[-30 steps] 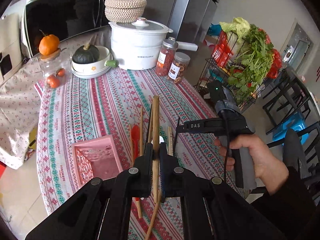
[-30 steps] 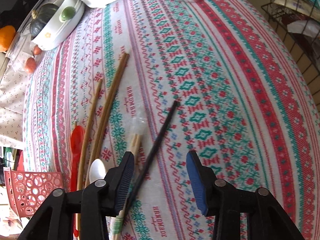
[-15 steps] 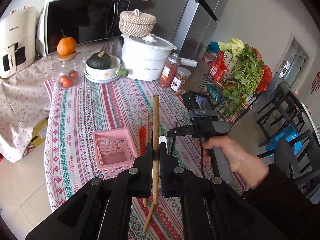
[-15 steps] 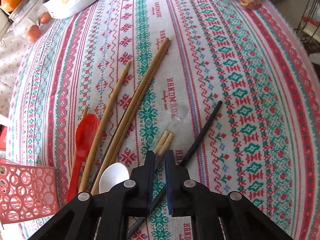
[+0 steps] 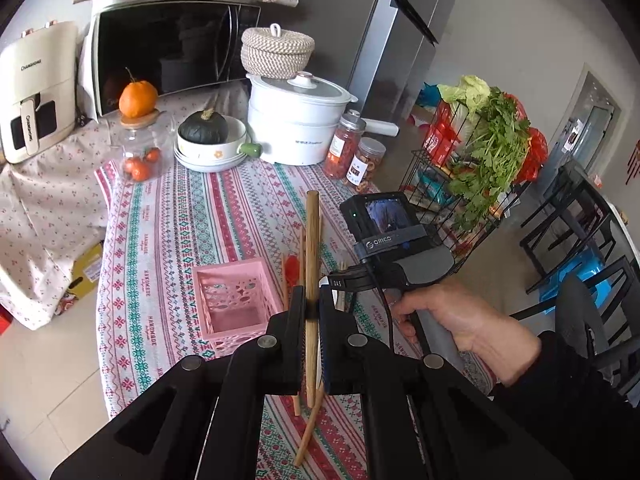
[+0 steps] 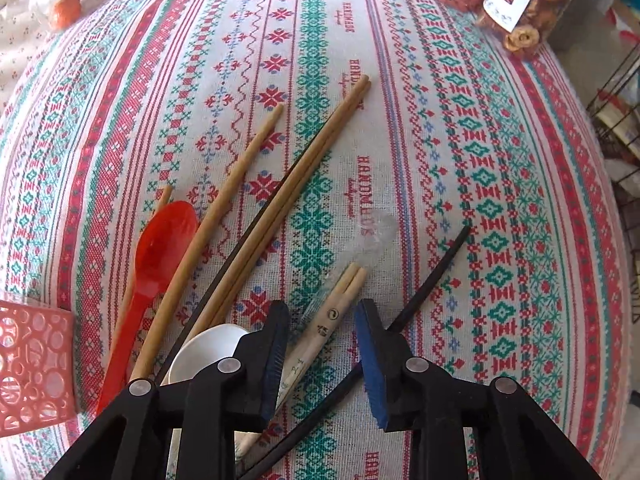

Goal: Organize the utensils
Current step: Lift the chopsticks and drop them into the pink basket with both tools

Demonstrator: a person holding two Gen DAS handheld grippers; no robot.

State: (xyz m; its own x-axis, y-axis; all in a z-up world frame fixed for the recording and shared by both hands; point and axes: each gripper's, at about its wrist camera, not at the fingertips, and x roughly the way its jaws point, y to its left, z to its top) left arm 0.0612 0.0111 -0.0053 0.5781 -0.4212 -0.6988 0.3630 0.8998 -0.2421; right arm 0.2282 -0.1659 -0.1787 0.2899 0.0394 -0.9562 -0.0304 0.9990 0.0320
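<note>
Left hand-held gripper (image 5: 311, 312) is clamped tight on a pair of wooden chopsticks (image 5: 312, 248), held up off the counter (image 5: 168, 232) with their thick ends pointing away toward the white pot (image 5: 298, 120); below the jaws the two thin ends splay apart. Just left of it on the patterned cloth sits a pink basket (image 5: 234, 300).

Right hand-held gripper (image 6: 322, 344), held in a person's hand (image 5: 460, 320), points down at the remaining utensils with its jaws opening. Between them lie wrapped chopsticks (image 6: 336, 304) in a clear sleeve, and the pads are not pressing on them. A black chopstick (image 6: 432, 276) passes under the right finger (image 6: 374, 364). To the left lie a white spoon (image 6: 204, 352), a red spoon (image 6: 156, 252), a second black chopstick (image 6: 256, 232), and several loose brown chopsticks (image 6: 288, 192) fanned diagonally across the cloth. A corner of the pink basket shows at the left edge of the right wrist view
</note>
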